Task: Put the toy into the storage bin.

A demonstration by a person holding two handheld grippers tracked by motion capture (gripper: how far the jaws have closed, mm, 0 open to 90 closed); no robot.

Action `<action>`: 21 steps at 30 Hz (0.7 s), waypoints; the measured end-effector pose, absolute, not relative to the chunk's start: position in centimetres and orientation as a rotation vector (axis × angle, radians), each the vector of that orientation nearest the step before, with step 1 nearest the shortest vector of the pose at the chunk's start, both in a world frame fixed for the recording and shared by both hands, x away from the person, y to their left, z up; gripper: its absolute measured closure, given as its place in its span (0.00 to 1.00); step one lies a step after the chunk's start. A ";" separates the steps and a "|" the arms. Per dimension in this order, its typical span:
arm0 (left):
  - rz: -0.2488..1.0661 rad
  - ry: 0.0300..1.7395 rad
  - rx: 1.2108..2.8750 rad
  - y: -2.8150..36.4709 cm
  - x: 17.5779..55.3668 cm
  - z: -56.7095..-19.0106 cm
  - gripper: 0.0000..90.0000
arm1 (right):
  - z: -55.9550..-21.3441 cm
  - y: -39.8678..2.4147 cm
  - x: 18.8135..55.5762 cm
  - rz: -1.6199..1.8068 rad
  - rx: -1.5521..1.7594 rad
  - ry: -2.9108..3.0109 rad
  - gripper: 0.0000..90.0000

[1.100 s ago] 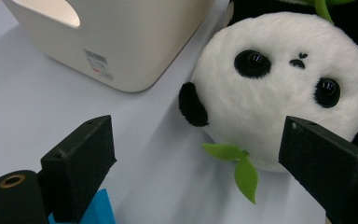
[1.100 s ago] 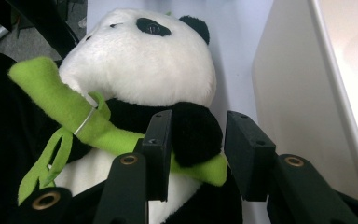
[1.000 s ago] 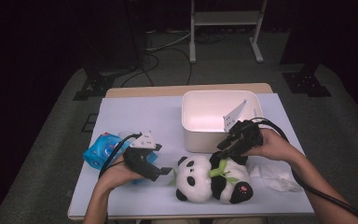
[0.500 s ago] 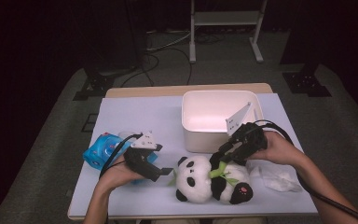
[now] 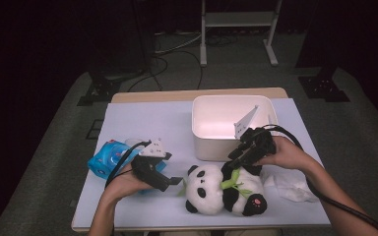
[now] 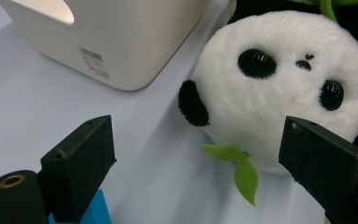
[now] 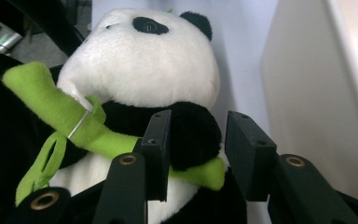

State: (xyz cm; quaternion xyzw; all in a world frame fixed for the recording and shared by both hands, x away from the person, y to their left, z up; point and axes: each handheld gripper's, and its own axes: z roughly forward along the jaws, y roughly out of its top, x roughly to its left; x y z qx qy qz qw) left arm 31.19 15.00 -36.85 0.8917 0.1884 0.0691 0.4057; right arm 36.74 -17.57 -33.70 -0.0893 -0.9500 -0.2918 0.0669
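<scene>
Right gripper view gives me the clearest read: my right hand-held gripper (image 7: 193,154) has its jaws about half open around the panda's black arm (image 7: 191,135), the left pad against the fur, the right one standing a little clear, so I judge it is placed for a grip and not yet clamped. The plush panda (image 5: 224,189) lies on its back on the bench (image 5: 142,123), just in front of the white bin (image 5: 231,123), which sits close so the lift into it is short. The arm is a sensible handle: narrow, soft, above the green bamboo sprig (image 7: 70,123). My left hand-held gripper (image 6: 196,172) rests wide open and empty beside the panda's head, perhaps to steady it, above the blue packet (image 5: 106,157).
</scene>
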 end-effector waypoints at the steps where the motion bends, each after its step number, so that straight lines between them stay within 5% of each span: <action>1: 0.175 0.476 2.247 15.0 31.1 -36.8 0.11 | -33.8 -17.5 36.7 -0.868 -0.275 -2.857 0.67; 21: 0.175 0.482 2.238 15.1 31.2 -36.8 0.11 | -33.5 -16.9 35.6 -0.828 -0.239 -2.878 0.88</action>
